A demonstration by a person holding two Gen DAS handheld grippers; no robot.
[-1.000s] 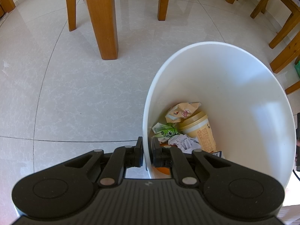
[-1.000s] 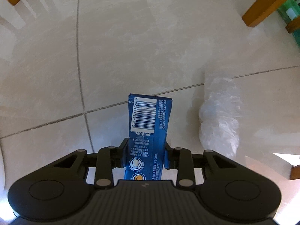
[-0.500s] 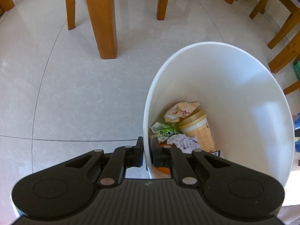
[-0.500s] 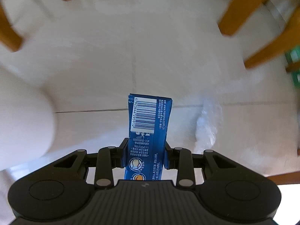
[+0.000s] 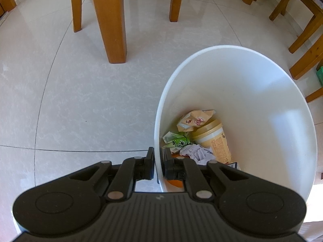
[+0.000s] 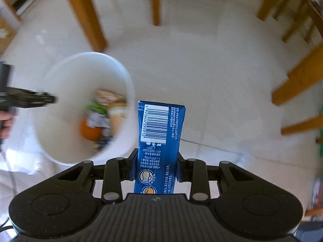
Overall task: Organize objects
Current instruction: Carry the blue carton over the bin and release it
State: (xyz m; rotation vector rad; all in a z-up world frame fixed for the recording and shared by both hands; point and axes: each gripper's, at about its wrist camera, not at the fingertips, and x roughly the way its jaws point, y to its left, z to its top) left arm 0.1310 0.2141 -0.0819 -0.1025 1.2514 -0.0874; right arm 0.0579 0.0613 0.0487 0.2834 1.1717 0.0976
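Change observed: the blue carton [image 6: 159, 139] is now seen high above the floor [image 6: 212, 80], whereas a second ago it was held low over the tiles beside a clear plastic bag. The white bin [image 6: 125, 84] has entered the right wrist view at the left; the bag is no longer seen there.
Right gripper [image 6: 157, 166]: closed partway on the blue carton, one pad against each side; the barcode end projects forward beyond the fingertips.
Carton position: in the air, just to the right of the bin's rim as viewed, not yet over the opening.
Left gripper [image 5: 158, 166]: clamped on the near wall of the white bin [image 5: 252, 84], one finger outside and one inside; no shift from a second ago is noted.
Left-hand unit: visible in the right wrist view at the far left, held by a hand [image 6: 6, 125].
Bin contents: a tan cup [image 5: 214, 139], a crumpled beige wrapper [image 5: 193, 120], a green wrapper [image 5: 177, 141], white paper [image 5: 196, 153] and an orange item [image 6: 90, 130] are recorded.
Image quality: the right wrist view is motion-blurred.
Judgement: the carton is taken to be in transit to the bin; a sideways carry over the opening and a release are judged to remain.
Risk: a release made short of the opening is judged likely to strike the rim.
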